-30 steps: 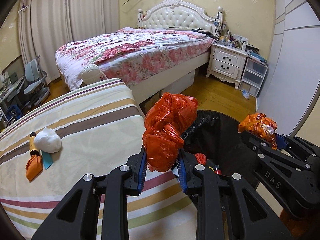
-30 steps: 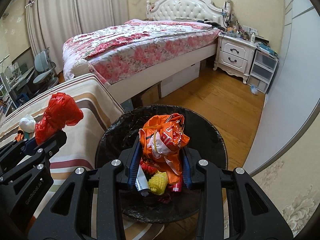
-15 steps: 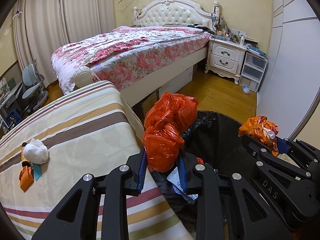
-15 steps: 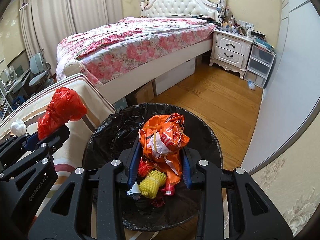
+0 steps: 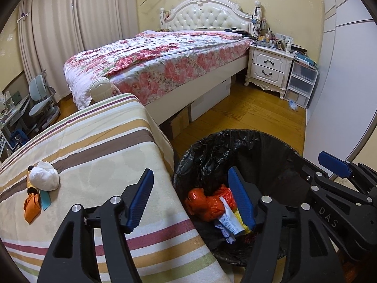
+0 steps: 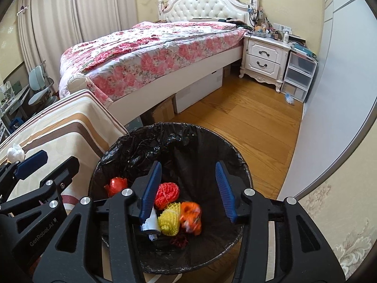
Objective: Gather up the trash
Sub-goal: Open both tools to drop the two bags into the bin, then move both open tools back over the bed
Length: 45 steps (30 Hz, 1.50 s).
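Both grippers hang over the black-lined trash bin (image 6: 235, 155), jaws opening with nothing between them: the left gripper (image 5: 190, 198) straddles the bin's rim and the striped tabletop (image 5: 99, 146), the right gripper (image 6: 188, 188) sits above the bin's middle. Red bag (image 5: 202, 204) and orange wrapper (image 6: 192, 217) (blurred) lie inside the bin. White wad (image 5: 44, 179) remains on the tabletop.

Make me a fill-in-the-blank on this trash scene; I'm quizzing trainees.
1. The bin is lined with a ____ bag.
2. The white tissue wad lies on the ____ cloth.
3. The mesh sleeve beside the orange bag in the bin is ____.
Missing words: black; striped; yellow
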{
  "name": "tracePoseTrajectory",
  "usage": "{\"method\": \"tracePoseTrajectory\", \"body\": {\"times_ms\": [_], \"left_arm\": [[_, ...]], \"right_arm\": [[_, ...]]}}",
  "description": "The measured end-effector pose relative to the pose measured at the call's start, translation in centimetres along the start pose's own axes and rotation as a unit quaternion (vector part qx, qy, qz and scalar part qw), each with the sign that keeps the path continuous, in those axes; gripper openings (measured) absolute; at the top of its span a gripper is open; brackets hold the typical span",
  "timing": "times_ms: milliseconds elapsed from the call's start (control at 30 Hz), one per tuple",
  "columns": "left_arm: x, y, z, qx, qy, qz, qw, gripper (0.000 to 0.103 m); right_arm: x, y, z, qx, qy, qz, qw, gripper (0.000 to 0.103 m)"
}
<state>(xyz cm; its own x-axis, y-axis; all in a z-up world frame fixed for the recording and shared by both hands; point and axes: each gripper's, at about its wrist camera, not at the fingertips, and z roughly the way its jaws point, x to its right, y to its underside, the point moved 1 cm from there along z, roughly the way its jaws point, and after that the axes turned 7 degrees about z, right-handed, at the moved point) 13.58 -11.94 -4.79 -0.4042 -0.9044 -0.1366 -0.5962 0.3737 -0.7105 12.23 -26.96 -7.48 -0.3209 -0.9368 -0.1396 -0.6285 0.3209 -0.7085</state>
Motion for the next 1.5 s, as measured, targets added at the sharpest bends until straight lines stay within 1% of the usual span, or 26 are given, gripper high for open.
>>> {"method": "tracePoseTrajectory", "body": {"times_ms": [67, 233, 467, 667, 900, 1067, 1233, 1333, 1433, 1500], "left_arm": [[-0.3, 0.1, -0.2, 0.001, -0.005, -0.002, 1.0000, 0.069], [-1.4, 0.7, -1.0, 0.002, -0.022, -0.006, 0.9997, 0.069], [-4.5, 2.9, -2.1, -0.008, -0.053, -0.024, 0.9983, 0.069], [-8.5, 5.4, -3.1, -0.026, -0.089, -0.050, 0.9944, 0.069], [-13.0, 7.9, -4.8, -0.041, -0.126, -0.090, 0.9871, 0.069], [-16.1, 9.4, -5.2, -0.055, -0.146, -0.118, 0.9806, 0.069], [-18.7, 9.8, -4.6, -0.071, -0.151, -0.139, 0.9761, 0.069], [-19.7, 9.8, -4.2, -0.079, -0.152, -0.143, 0.9749, 0.069], [-20.4, 9.9, -3.7, -0.086, -0.143, -0.145, 0.9753, 0.069], [-20.8, 10.1, -3.4, -0.094, -0.123, -0.148, 0.9768, 0.069]], "right_arm": [[0.0, 0.1, -0.1, 0.002, 0.002, 0.000, 1.000, 0.055], [-0.5, 0.5, -0.3, -0.002, -0.001, -0.004, 1.000, 0.059], [-2.9, 1.8, -0.6, -0.016, -0.023, -0.016, 0.999, 0.060], [-6.9, 3.1, -1.0, -0.032, -0.060, -0.040, 0.997, 0.060], [-13.0, 4.7, -1.5, -0.049, -0.105, -0.085, 0.990, 0.061], [-16.3, 5.5, -1.4, -0.062, -0.112, -0.118, 0.985, 0.061], [-18.4, 5.6, -0.9, -0.078, -0.121, -0.128, 0.981, 0.062], [-19.6, 5.7, -0.6, -0.082, -0.123, -0.134, 0.980, 0.066], [-20.6, 5.7, -0.4, -0.083, -0.125, -0.142, 0.978, 0.066], [-21.2, 5.6, -0.3, -0.083, -0.127, -0.147, 0.977, 0.067]]}}
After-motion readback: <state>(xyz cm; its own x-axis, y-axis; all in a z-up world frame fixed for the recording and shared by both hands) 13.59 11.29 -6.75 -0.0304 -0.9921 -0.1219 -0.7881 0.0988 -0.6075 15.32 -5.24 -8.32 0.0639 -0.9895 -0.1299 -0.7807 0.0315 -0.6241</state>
